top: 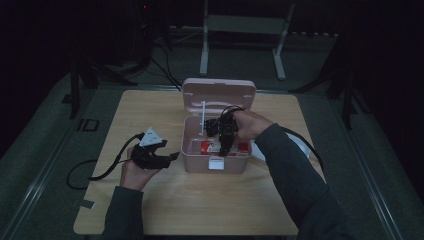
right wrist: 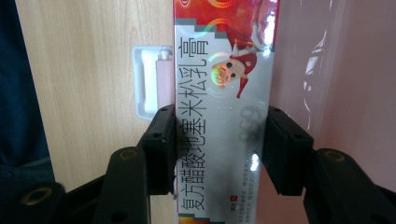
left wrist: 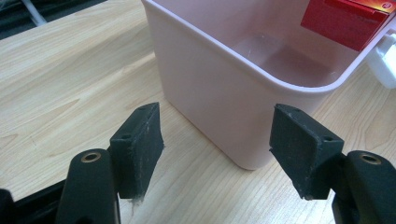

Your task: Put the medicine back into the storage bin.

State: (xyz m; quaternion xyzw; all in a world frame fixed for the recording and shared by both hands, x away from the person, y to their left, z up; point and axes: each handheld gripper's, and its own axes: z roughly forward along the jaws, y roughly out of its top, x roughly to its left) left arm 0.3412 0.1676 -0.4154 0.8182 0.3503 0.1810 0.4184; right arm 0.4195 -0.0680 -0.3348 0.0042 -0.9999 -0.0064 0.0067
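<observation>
The right claw (right wrist: 219, 149) is gripping a red and silver carton (right wrist: 222, 93) by its long sides, holding it down inside the pink box (top: 216, 162), near the front wall with the white latch (top: 216, 163). It looks like the packing step; next it needs releasing. The left claw (left wrist: 217, 144) is waiting open and empty on the tabletop (top: 200, 200), just left of the box.

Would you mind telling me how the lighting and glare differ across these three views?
The high view is dim and underexposed, so the pink box on the table looks muted; the left gripper view is bright and sharp on the box wall; the right gripper view is well lit, with glare patches on the glossy carton between the right gripper pads.
</observation>
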